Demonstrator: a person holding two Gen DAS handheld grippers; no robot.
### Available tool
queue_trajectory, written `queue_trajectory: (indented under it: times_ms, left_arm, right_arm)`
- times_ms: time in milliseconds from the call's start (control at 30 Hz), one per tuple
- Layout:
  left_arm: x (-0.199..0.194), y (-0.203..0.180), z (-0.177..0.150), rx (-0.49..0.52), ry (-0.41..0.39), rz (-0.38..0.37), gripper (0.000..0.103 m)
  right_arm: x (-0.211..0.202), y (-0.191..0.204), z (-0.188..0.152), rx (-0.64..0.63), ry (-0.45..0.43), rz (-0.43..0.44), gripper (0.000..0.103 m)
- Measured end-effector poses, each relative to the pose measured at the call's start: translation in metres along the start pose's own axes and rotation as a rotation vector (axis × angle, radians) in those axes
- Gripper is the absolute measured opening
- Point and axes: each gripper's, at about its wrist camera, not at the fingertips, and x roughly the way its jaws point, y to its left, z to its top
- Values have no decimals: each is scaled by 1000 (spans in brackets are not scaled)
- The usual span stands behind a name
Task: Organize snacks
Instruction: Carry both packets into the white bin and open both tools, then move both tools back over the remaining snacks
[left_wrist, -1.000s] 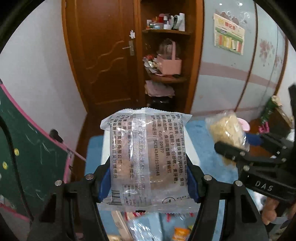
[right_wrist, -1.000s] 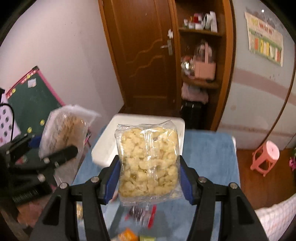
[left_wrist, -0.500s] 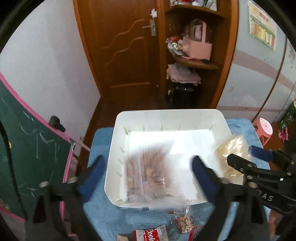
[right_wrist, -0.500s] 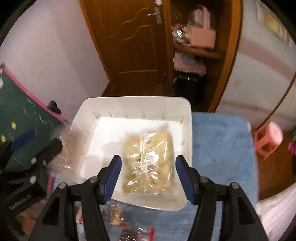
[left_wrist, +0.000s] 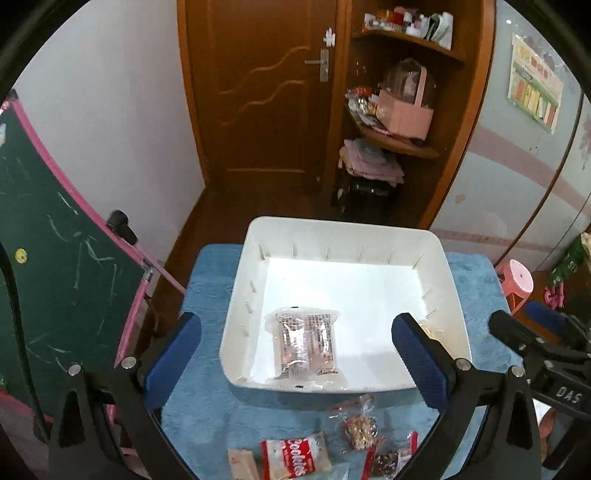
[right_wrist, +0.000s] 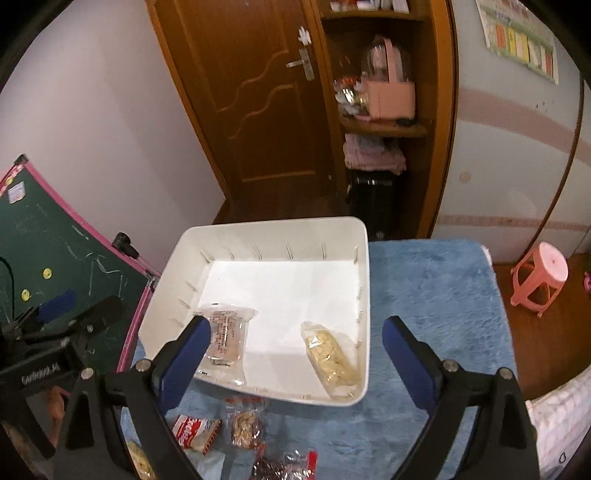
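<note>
Both grippers were wide open and empty – left gripper (left_wrist: 295, 354) and right gripper (right_wrist: 295, 354) each hovered above the near edge of the white bin (right_wrist: 364, 236). A second earlier each had been clamped on a packet; half a second earlier the packets were already dropping into the bin. So both drops were done: two snacks were stored and the hands were free for the next pick.

Clear packet with printed text (left_wrist: 306, 343) lay flat on the bin floor at near left, long axis running roughly near-to-far, printed side up. Yellow puffed-snack bag (right_wrist: 330, 356) lay by the bin's right wall at the near corner – it looked tipped up partly on its side against the wall, long axis near-to-far and angled slightly.

Several snacks were left on the blue cloth (right_wrist: 424, 295) in front of the bin: a red Cookies pack (left_wrist: 295, 459), a small nut packet (left_wrist: 359, 430) and a dark snack packet (right_wrist: 284, 469). Judged early in the task – most items were not yet binned.
</note>
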Motion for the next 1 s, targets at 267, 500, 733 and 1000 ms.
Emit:
queue_trajectory:
  times_ms: [267,500,733,1000]
  left_arm:
    - [-80,-1,-25,84,-86,12,102]
    - [-142,-1,-61,106,-121,8,102]
    - [-172,6,-115,100,-36,-75,99]
    - [-189,-5,-189,161,-27,-150,99]
  right_arm:
    - [-79,14,-25,-96,-90,28,95]
    - [-146,18,-67,-172,-133,-24,95]
    - [-193,5,-126,-216,-157,-60,95]
    - [-202,1,-195,-179,-73,40,95]
